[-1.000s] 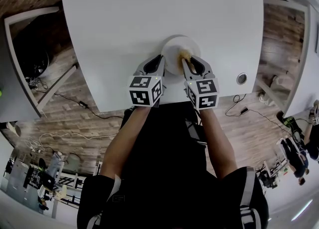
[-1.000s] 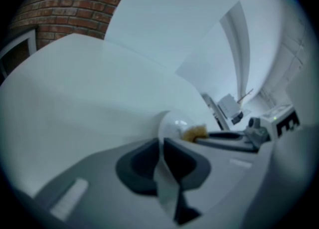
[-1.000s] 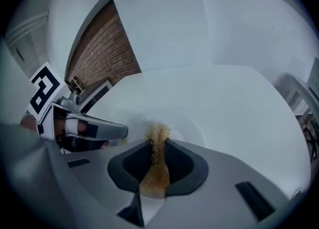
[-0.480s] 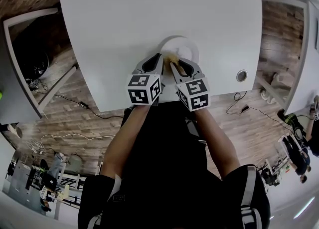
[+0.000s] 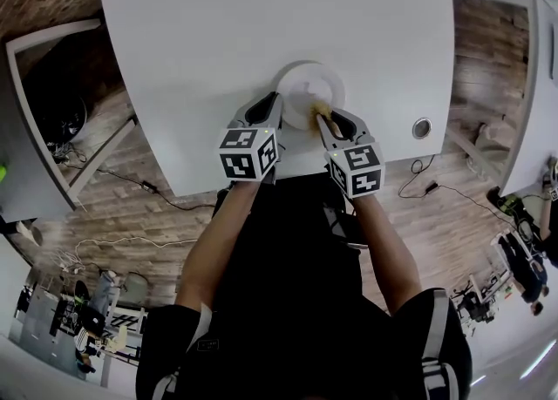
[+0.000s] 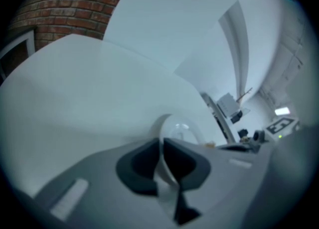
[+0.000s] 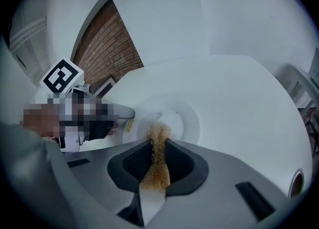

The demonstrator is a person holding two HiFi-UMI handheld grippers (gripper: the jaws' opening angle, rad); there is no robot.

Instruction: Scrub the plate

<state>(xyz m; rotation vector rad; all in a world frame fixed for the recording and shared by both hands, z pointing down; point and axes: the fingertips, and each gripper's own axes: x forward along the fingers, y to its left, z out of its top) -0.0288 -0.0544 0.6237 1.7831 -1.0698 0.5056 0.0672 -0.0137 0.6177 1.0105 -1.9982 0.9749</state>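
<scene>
the plate [image 5: 311, 91] sits on the white desk [image 5: 261, 23], close to the edge nearest you, and both tools are on it. your left gripper [image 5: 275, 100] has its fingers closed on the plate's near-left rim; in the left gripper view the thin white rim runs straight up between the two dark pads [image 6: 162, 148]. your right gripper [image 5: 324, 114] is clamped on a tuft of golden, fibrous scrubber [image 7: 158, 138], and the free end of that scrubber touches the plate's near side, just inside the rim.

you look to be in the scrubbing itself, so the job now is coverage and control:

- hold the left grip firm and low so the plate cannot spin or slide toward the desk edge under the rubbing.
- press down only enough to flatten the scrubber's tip; it looks soft and springy, and too much push would bring the hard fingers onto the plate.
- work in small circles from the near side out across the centre and to the far rim, which the scrubber is not touching now.
- steer clear of the left gripper's fingers, which sit just beside your scrubbing spot.
- the patch under the left fingers can't be reached; judging from here, you would need to regrip elsewhere on the rim to clean it.
</scene>
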